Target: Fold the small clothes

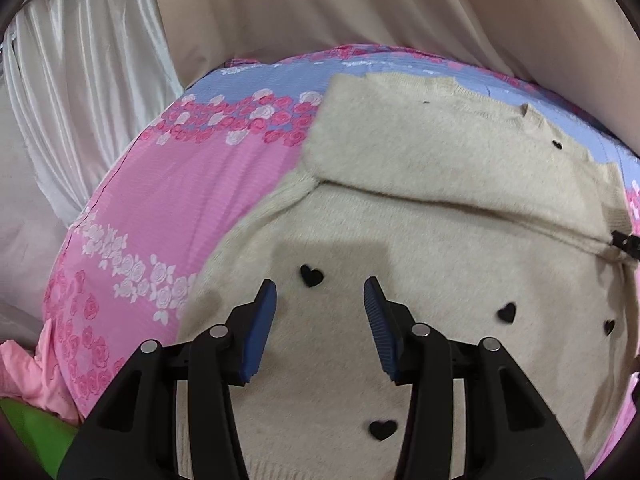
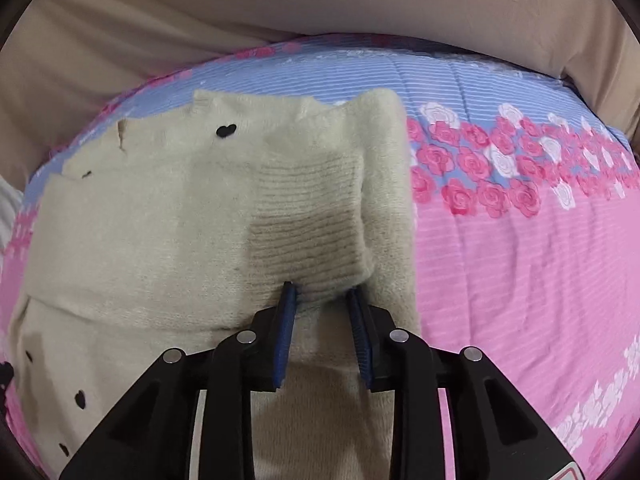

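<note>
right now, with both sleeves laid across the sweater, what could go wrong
The ribbed cuff sits at the tips of the right gripper, so pulling away could snag it and drag the folded sleeve back open. The left gripper hangs open above the sweater body; a low sweep might rumple the other folded sleeve or catch a black heart.

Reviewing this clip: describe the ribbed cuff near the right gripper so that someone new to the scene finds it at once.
Start from the pink and blue rose-print quilt, then the cream sweater with black hearts spread on it. On its right side a sleeve is folded over the body; the ribbed cuff is its end, just beyond the right gripper. Horizontal ribbing sets it apart from the fuzzy knit around it.
</note>
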Tool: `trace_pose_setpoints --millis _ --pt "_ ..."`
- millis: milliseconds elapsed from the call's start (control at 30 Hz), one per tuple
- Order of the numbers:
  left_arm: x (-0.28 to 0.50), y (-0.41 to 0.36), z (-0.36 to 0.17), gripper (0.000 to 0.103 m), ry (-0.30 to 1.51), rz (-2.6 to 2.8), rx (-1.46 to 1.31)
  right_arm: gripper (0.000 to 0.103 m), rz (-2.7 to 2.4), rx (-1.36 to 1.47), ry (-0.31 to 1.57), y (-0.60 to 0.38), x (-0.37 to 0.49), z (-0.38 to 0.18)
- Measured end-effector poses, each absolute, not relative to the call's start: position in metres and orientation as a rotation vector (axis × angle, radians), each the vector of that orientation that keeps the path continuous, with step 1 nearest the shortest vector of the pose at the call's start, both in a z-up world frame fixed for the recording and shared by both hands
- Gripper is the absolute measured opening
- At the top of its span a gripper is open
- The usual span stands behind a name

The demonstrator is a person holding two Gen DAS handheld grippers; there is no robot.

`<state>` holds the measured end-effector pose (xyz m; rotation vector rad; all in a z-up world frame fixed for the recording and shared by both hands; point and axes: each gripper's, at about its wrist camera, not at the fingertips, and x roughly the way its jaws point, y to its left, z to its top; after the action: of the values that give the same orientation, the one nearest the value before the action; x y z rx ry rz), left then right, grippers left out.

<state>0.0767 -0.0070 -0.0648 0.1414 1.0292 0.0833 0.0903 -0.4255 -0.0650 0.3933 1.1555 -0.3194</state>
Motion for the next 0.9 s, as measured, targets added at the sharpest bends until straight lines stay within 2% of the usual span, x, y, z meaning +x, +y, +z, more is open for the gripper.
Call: trace_pose_setpoints --millis 100,200,233,367,433,467,533,600,667,733,900 --pt "0.072 -0.003 -0.066 0.044 1.035 0.084 0.131 0.028 -0.330 0.477 1.075 -0.428 0.056 -0.039" --pt "0.069 0.001 -0.066 0.044 1.045 0.084 0.107 0.039 -0.338 0.507 1.058 -0.426 0.008 -0.027" --pt "0.067 0.002 -0.066 0.046 1.046 0.082 0.103 0.039 -0.335 0.507 1.071 -0.424 -0.007 -0.026" --pt "0.055 0.021 -0.070 0.063 1.074 0.094 0.088 0.043 -0.312 0.489 1.165 -0.410 -0.071 -0.031" --pt "0.046 0.040 -0.072 0.074 1.100 0.110 0.041 0.049 -0.281 0.515 1.202 -0.402 -0.110 -0.034" --pt "0.037 0.059 -0.074 0.074 1.117 0.119 -0.014 0.054 -0.273 0.530 1.212 -0.398 -0.125 -0.035" --pt "0.024 0.087 -0.078 0.079 1.155 0.144 -0.096 0.055 -0.236 0.578 1.247 -0.389 -0.158 -0.040" --pt "0.007 0.117 -0.087 0.079 1.196 0.169 -0.188 0.055 -0.193 0.618 1.279 -0.379 -0.180 -0.046" --pt "-0.008 0.138 -0.096 0.080 1.229 0.183 -0.247 0.057 -0.154 0.614 1.306 -0.365 -0.189 -0.052" --pt "-0.016 0.145 -0.103 0.080 1.255 0.176 -0.281 0.065 -0.135 0.594 1.290 -0.353 -0.190 -0.050" --pt "-0.024 0.142 -0.116 0.083 1.273 0.149 -0.382 0.066 -0.065 0.609 1.265 -0.336 -0.167 -0.053"
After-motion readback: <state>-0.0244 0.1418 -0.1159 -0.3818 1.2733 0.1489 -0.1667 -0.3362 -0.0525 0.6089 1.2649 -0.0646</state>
